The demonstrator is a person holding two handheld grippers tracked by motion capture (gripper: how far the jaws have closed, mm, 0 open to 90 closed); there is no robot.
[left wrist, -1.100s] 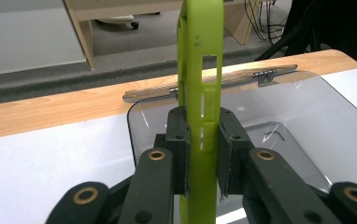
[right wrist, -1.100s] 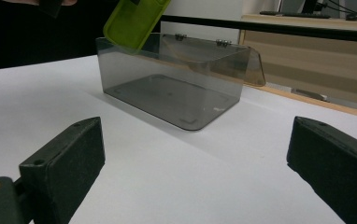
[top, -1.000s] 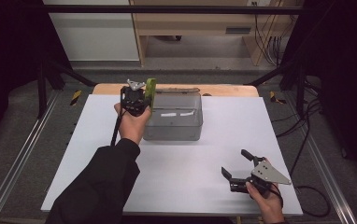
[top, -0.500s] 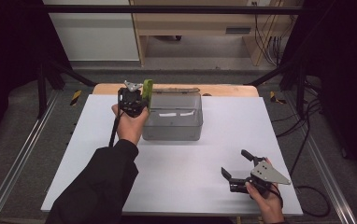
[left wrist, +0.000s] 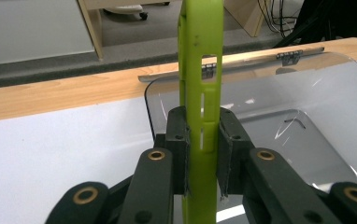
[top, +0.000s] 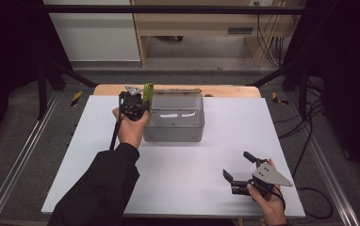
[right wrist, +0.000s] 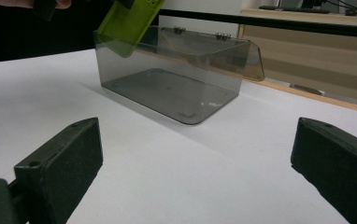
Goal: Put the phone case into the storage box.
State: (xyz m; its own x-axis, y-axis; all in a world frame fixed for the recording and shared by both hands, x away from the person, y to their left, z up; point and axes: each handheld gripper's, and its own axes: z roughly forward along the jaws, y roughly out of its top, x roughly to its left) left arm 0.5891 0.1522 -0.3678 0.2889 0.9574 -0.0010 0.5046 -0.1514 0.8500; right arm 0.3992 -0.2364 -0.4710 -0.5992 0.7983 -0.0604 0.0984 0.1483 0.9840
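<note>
We have the green case (left wrist: 200,107) pinched edge-on in our left gripper (top: 132,104) over the left end of the smoky clear box (top: 174,121) near the table's far edge, lowering and release remaining, while our right gripper (top: 238,175) waits wide open and empty by the near right corner.

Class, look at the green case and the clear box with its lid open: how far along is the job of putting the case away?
Done: the box has its lid open, and the left gripper is shut on the green case. In hand: the case hangs on edge over the box's left end, its lower corner at the rim. Left: lowering it in, letting go, perhaps closing the lid. The right gripper waits open on the table.
</note>
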